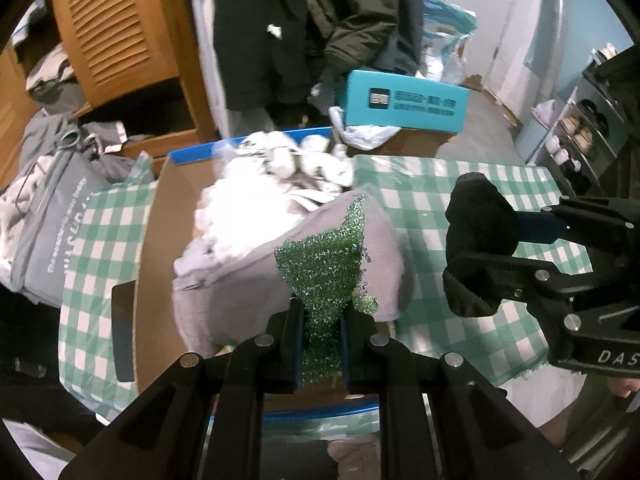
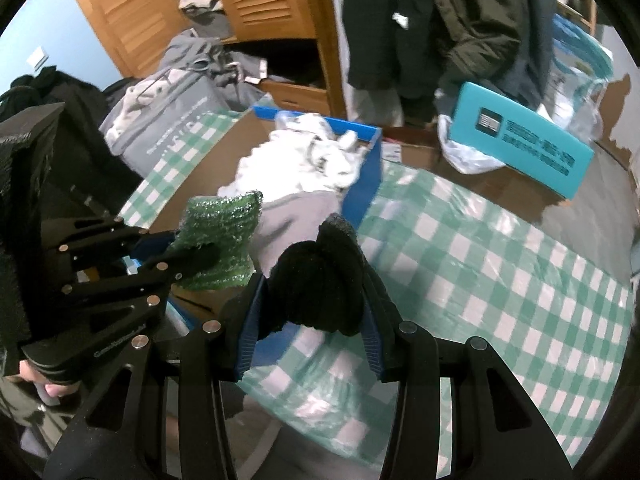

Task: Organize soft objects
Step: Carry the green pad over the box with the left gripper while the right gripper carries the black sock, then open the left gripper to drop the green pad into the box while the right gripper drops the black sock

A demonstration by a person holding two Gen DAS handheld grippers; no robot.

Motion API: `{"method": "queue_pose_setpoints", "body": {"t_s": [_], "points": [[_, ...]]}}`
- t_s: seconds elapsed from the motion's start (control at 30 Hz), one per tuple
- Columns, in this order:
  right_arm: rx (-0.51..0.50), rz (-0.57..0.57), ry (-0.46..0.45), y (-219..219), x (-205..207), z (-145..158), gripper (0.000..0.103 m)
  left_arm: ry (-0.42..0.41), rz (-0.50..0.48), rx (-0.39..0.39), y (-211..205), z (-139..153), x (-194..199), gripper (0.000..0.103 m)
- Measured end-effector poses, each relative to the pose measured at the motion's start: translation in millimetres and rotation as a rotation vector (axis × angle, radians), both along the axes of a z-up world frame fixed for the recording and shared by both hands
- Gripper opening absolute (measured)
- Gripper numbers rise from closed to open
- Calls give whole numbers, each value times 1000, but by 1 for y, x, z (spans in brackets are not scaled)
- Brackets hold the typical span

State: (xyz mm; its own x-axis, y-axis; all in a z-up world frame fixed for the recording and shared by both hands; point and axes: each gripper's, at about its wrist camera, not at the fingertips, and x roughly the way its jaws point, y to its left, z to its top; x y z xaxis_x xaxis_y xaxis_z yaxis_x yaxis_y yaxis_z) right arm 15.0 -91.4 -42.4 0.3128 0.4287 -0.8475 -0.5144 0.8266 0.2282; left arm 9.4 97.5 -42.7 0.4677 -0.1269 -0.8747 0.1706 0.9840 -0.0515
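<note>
My left gripper (image 1: 320, 320) is shut on a sparkly green scrub cloth (image 1: 324, 264), held over a cardboard box (image 1: 160, 240) with a blue rim. The box holds white fluffy cloths (image 1: 256, 196) and a grey garment (image 1: 240, 292). My right gripper (image 2: 316, 300) is shut on a bundled black sock (image 2: 320, 280), just right of the box over the checked cloth. In the left wrist view the right gripper (image 1: 492, 248) and black sock (image 1: 476, 248) are at the right. In the right wrist view the left gripper (image 2: 188, 252) and green cloth (image 2: 220, 236) are at the left.
A green and white checked tablecloth (image 2: 500, 280) covers the table. A teal box (image 1: 404, 102) and plastic bags lie beyond it. A grey bag of clothes (image 1: 52, 220) stands at the left, before a wooden louvred wardrobe (image 1: 116, 28). Dark coats (image 1: 312, 20) hang behind.
</note>
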Motion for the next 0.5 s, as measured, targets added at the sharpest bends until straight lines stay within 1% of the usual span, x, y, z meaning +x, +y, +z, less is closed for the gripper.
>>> {"method": "queue_pose_setpoints", "body": {"t_s": [0.27,0.5], "points": [[-13,61,-1,36,3,-6,44,16,38,12,28,-9,0,14],[-46,102,13,64,8,-27,44,60,75,24,50,-28,5,14]]}}
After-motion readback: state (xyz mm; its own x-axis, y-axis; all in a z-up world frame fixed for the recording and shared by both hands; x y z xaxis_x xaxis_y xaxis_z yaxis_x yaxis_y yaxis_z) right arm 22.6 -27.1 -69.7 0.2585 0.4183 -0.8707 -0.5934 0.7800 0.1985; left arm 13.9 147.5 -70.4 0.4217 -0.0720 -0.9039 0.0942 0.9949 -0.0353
